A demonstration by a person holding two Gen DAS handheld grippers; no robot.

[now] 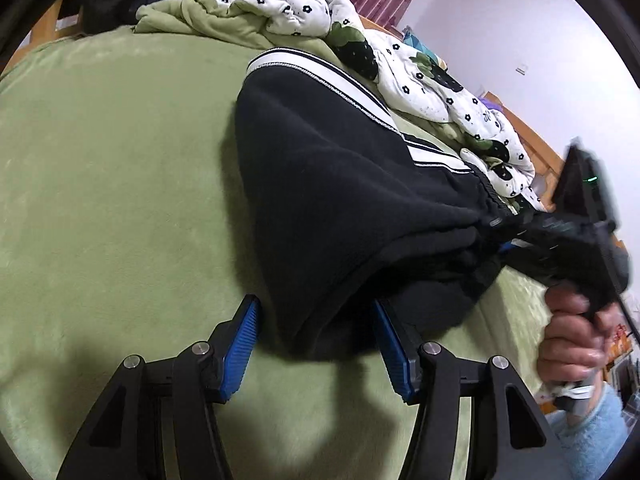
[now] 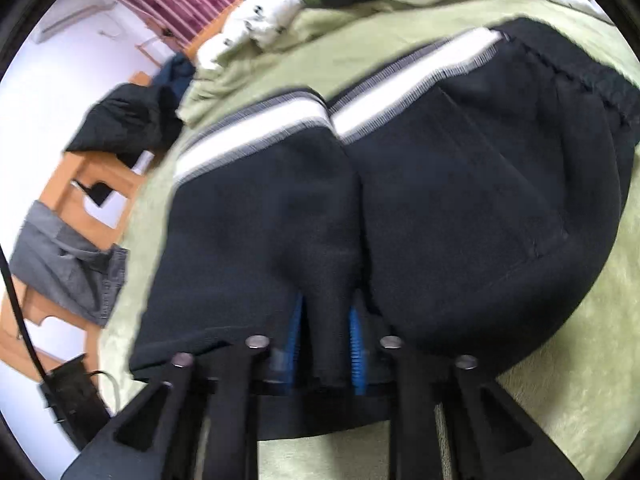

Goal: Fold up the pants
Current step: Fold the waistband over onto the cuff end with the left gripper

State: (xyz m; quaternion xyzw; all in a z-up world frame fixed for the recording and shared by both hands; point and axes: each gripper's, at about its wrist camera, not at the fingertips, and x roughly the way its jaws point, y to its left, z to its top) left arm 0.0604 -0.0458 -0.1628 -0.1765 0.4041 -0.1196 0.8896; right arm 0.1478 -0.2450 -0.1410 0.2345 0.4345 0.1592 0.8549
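Black pants (image 1: 328,184) with a white side stripe lie partly folded on a green bedspread (image 1: 100,184). My left gripper (image 1: 316,320) is open, its blue pads either side of a hanging fold of the pants, not pinching it. My right gripper (image 1: 516,236), held in a hand at the right, grips the waistband end. In the right wrist view the right gripper (image 2: 324,328) is shut on a pinch of the black pants (image 2: 460,200), which spread ahead with the white stripe at the far side.
A white flowered quilt (image 1: 420,60) is bunched along the far side of the bed. A wooden bed frame (image 2: 100,204) carries grey trousers (image 2: 68,264) and a dark garment (image 2: 128,120). A black cable and device (image 2: 68,392) sit at the lower left.
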